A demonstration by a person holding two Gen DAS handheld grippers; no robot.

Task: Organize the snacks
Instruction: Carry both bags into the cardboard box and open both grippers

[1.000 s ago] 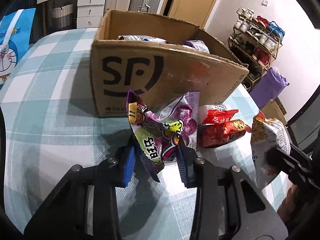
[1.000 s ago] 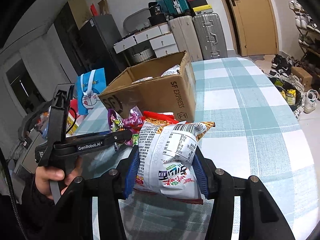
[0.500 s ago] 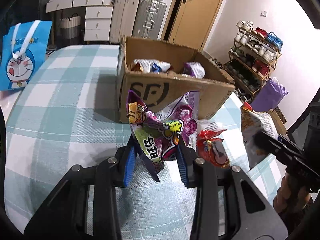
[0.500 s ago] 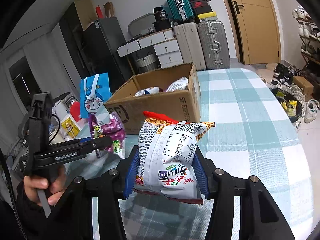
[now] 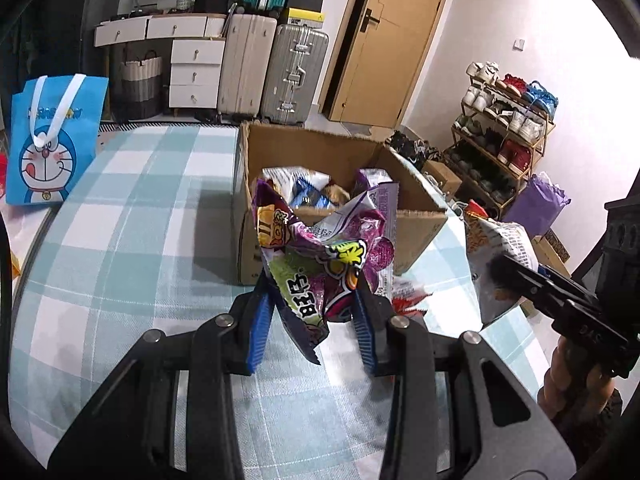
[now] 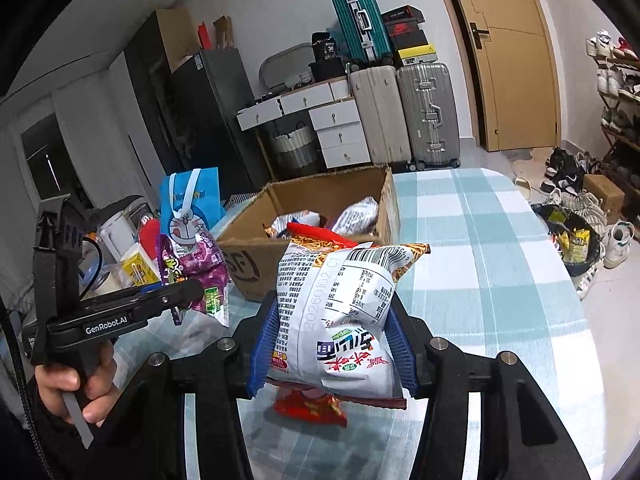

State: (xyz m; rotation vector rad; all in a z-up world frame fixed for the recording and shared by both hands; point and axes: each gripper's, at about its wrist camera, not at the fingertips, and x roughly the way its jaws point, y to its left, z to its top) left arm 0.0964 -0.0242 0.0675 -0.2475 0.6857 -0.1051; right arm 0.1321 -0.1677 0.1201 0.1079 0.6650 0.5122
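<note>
Your left gripper [image 5: 310, 322] is clenching the purple candy bag [image 5: 320, 256] above the table [image 5: 120, 240], short of the cardboard box [image 5: 416, 236]; your right gripper [image 6: 332, 344] is gripping the white noodle packet [image 6: 340, 312], both raised, probably for dropping in.

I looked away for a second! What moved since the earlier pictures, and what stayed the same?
Both grippers rose: the left gripper lifted the purple bag and the right gripper lifted the white bag, so the box now shows its inside. Nothing was grabbed or dropped. The box, the red packet on the table and both grips stayed.
</note>
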